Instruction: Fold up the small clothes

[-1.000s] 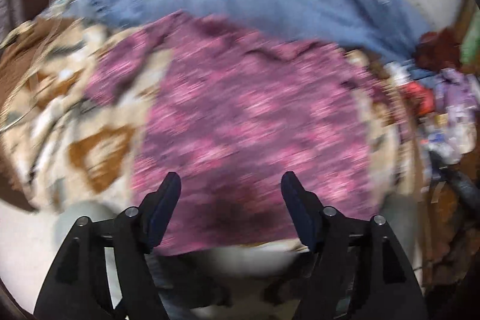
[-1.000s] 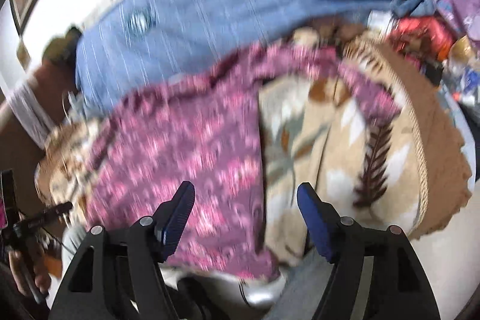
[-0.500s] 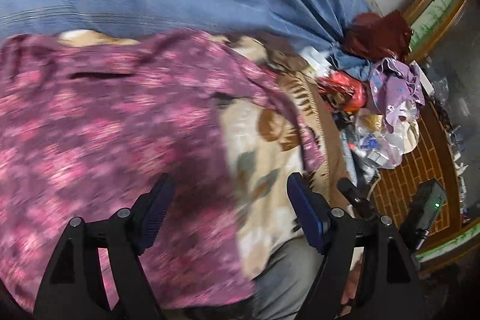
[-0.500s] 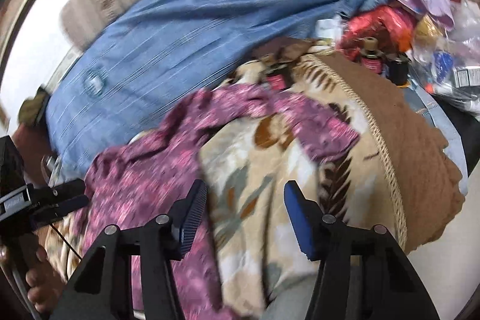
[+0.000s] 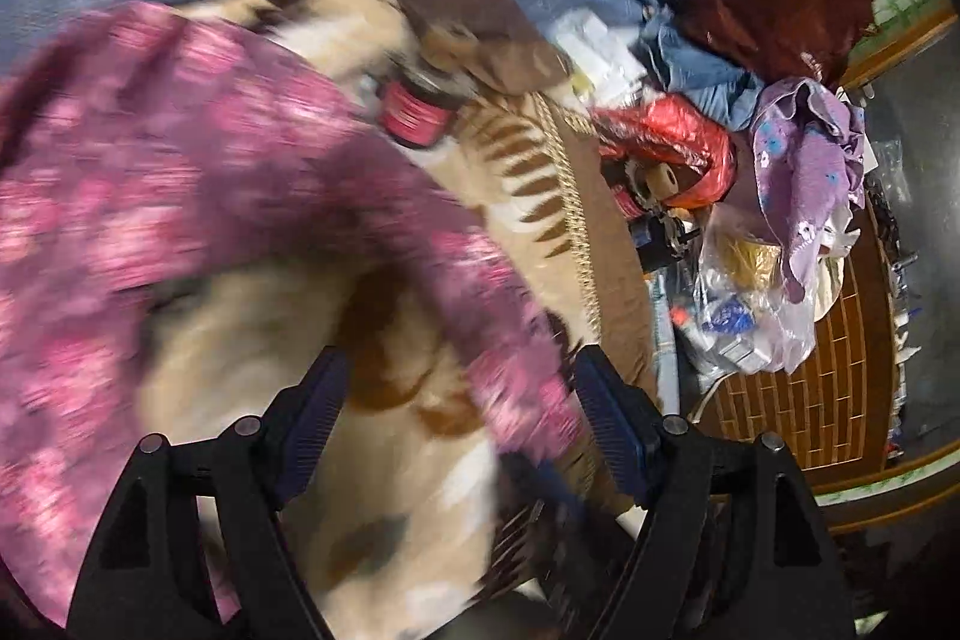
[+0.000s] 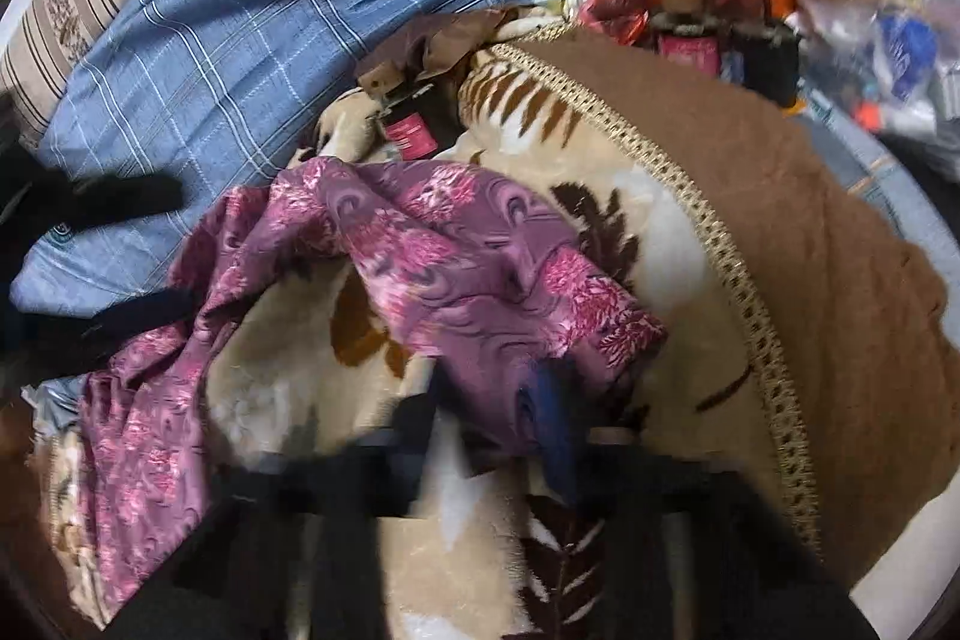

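A purple-pink flowered garment point(image 6: 456, 244) lies crumpled on a beige leaf-patterned blanket point(image 6: 618, 214). Its sleeve end point(image 6: 600, 322) reaches down to my right gripper point(image 6: 540, 424). That gripper is blurred; its jaws are closing, and the sleeve cloth sits pinched at the blue pad. In the left wrist view the garment point(image 5: 150, 172) is blurred, and its sleeve runs diagonally across the blanket point(image 5: 270, 340). My left gripper point(image 5: 462, 400) is open just above the sleeve end, its fingers wide to either side and not pressing the cloth.
A blue checked cloth point(image 6: 240, 10) covers the back. A small pink-labelled bottle point(image 6: 411, 130) lies at the blanket's far edge. On the right sit a red foil bag point(image 5: 666, 130), a lilac cloth point(image 5: 804, 160), a plastic bag point(image 5: 744, 304) and a brick-patterned surface point(image 5: 810, 388).
Both grippers swung right along the garment to its sleeve end. The right gripper's jaws went from wide open to closed on the sleeve, and the garment has bunched up. The left stayed open.
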The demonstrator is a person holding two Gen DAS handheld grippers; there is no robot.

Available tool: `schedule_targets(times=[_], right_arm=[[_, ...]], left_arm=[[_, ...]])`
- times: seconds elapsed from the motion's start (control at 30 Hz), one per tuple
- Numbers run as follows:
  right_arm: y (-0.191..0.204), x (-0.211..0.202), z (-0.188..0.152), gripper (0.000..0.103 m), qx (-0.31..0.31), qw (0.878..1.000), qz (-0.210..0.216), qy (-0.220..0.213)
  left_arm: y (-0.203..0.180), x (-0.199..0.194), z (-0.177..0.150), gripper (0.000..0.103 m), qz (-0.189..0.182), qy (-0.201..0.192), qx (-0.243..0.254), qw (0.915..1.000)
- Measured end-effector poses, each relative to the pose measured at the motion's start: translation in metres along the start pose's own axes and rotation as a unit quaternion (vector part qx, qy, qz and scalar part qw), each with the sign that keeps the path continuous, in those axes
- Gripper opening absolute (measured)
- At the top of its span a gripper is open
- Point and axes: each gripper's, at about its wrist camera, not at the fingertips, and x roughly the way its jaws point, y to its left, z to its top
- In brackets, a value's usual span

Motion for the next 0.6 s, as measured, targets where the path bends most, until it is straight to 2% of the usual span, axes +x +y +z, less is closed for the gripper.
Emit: schedule_targets(times=[0.07,0.1,0.17,0.2,0.33,0.43,0.6], right_arm=[[-0.001,-0.008,-0.001,0.006,0.000,1.000,0.008,-0.014],[-0.001,-0.010,-0.001,0.005,0.003,1.000,0.015,-0.019],[-0.001,-0.014,-0.001,0.005,0.002,0.999,0.028,-0.024],[0.001,-0.013,0.000,0.005,0.001,0.999,0.036,-0.022],[0.023,-0.034,0.003,0.004,-0.038,0.992,0.112,-0.043],[0.069,-0.076,-0.001,0.004,-0.107,0.979,0.160,-0.062],[0.150,-0.113,-0.029,0.004,-0.174,0.955,0.237,-0.036]], left_arm=[[-0.007,0.030,0.008,0.074,-0.004,0.024,0.005,0.9997],[-0.007,0.041,0.009,0.067,-0.001,0.036,0.003,0.9994],[-0.003,0.052,0.007,0.000,-0.015,0.057,-0.022,0.9980],[-0.001,0.052,0.007,0.001,-0.031,0.063,-0.030,0.9971],[-0.002,0.002,0.003,0.000,-0.057,0.018,-0.018,0.9981],[0.007,-0.062,-0.006,0.000,-0.082,-0.009,-0.009,0.9965],[0.059,-0.164,-0.043,0.000,-0.097,-0.045,-0.005,0.9942]])
